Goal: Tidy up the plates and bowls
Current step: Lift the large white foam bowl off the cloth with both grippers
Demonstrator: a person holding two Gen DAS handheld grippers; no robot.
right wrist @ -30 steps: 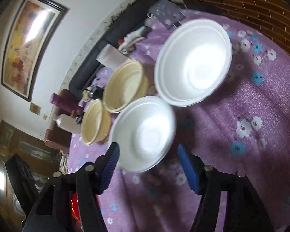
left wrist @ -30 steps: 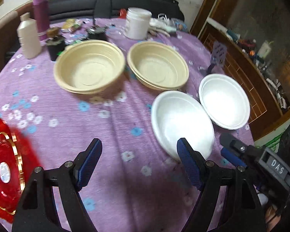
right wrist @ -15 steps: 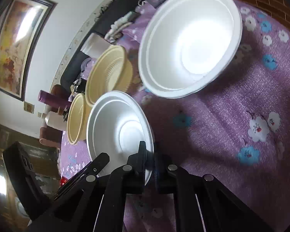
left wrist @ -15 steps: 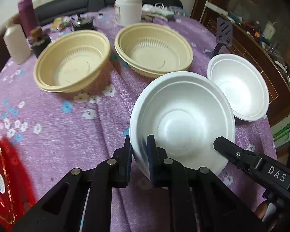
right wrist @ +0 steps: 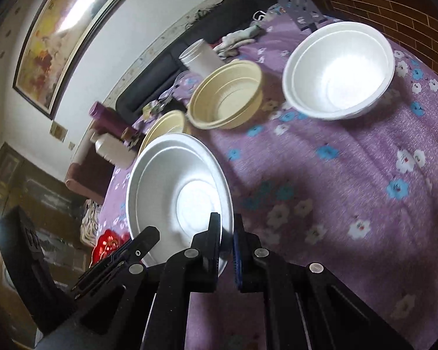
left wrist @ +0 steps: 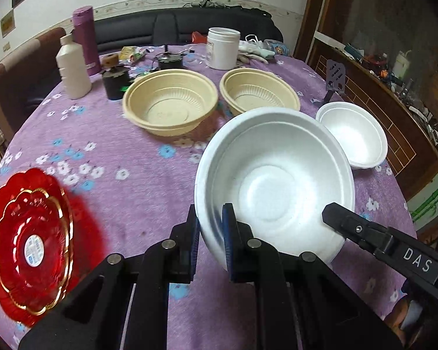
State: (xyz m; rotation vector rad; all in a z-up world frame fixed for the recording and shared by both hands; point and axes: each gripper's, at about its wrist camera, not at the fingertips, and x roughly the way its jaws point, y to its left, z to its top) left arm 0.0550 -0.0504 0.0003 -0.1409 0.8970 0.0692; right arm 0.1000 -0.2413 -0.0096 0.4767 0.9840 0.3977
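Note:
A white foam bowl (left wrist: 274, 186) is held tilted over the purple cloth, pinched from two sides. My left gripper (left wrist: 210, 221) is shut on its near-left rim. My right gripper (right wrist: 226, 230) is shut on the opposite rim, and in the left wrist view it (left wrist: 330, 215) reaches in from the right. A second white foam bowl (left wrist: 353, 134) rests near the table's right edge. Two beige bowls (left wrist: 169, 102) (left wrist: 260, 93) stand side by side behind them. A red plate with gold trim (left wrist: 29, 242) lies at the near left.
Along the back of the table (left wrist: 116, 204) stand a white bottle (left wrist: 73, 67), a purple flask (left wrist: 84, 40), a small black pot (left wrist: 115, 80) and a white jar (left wrist: 222, 48). A grey phone stand (left wrist: 335, 78) is at the right edge. A dark sofa runs behind.
Both grippers went from open around the white bowl's rim to shut on it. They then carried it back and to the left, away from the other white bowl; the red plate shows more.

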